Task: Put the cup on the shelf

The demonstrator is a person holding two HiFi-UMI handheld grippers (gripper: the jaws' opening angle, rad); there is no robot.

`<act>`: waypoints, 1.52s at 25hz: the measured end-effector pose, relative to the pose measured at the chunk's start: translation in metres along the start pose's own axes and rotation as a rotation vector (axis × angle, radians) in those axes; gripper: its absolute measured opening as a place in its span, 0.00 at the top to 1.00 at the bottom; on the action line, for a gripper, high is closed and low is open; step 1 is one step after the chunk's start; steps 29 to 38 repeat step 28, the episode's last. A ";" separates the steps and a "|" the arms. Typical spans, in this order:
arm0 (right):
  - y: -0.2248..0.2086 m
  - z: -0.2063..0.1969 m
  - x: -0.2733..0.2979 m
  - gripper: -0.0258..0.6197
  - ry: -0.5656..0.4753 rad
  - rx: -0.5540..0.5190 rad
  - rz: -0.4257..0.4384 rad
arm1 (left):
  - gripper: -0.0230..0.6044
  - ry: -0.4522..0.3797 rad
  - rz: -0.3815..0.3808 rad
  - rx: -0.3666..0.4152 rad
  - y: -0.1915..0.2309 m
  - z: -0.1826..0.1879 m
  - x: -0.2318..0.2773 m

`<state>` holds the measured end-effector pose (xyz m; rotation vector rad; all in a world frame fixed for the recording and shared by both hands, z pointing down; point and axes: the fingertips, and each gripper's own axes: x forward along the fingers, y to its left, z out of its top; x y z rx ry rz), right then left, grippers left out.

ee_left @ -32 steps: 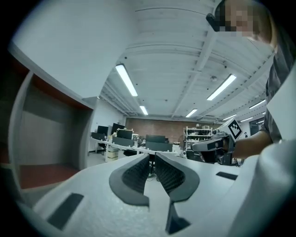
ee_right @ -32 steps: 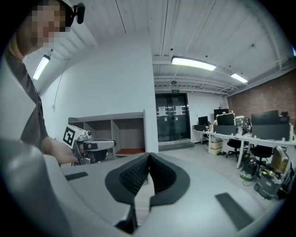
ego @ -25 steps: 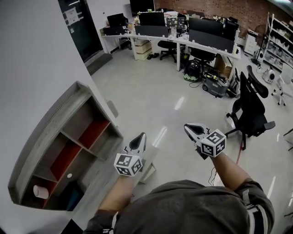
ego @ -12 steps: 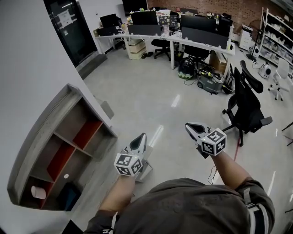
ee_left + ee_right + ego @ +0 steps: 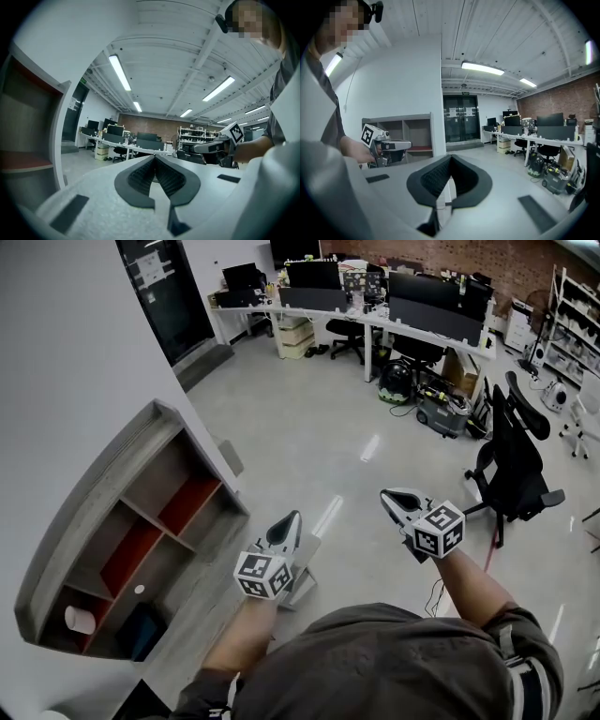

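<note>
Both the left gripper [image 5: 284, 529] and the right gripper [image 5: 398, 504] are clenched on nothing, well apart from the shelf [image 5: 94, 507]. The danger looks small to me. If the cup [image 5: 80, 620] sits close to the open front, a knock against the shelf could tip it out. It is a small, pale, plain cup in the end compartment at the bottom left of the head view, beside a dark thing [image 5: 141, 634]. I cannot tell whether it stands upright.

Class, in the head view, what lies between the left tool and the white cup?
In the head view, the shelf's grey side wall and inner dividers separate the left tool from the cup.
</note>
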<state>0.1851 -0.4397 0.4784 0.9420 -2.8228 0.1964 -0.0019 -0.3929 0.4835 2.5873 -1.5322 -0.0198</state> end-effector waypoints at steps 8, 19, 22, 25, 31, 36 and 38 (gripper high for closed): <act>0.008 0.001 0.004 0.98 0.005 -0.021 0.003 | 0.96 -0.001 0.004 0.006 0.004 0.001 -0.007; 0.017 0.001 0.005 0.98 0.011 -0.035 0.007 | 0.95 -0.006 0.006 0.009 0.003 0.001 -0.014; 0.018 0.002 0.003 0.98 0.012 -0.040 0.009 | 0.96 -0.009 0.005 0.009 0.001 0.002 -0.015; 0.019 0.002 0.001 0.98 0.011 -0.037 0.011 | 0.96 -0.010 0.003 0.009 -0.002 0.002 -0.015; 0.021 0.001 0.000 0.98 0.010 -0.033 0.011 | 0.96 -0.009 0.001 0.011 -0.003 0.002 -0.017; 0.021 0.001 0.000 0.98 0.010 -0.033 0.011 | 0.96 -0.009 0.001 0.011 -0.003 0.002 -0.017; 0.021 0.001 0.000 0.98 0.010 -0.033 0.011 | 0.96 -0.009 0.001 0.011 -0.003 0.002 -0.017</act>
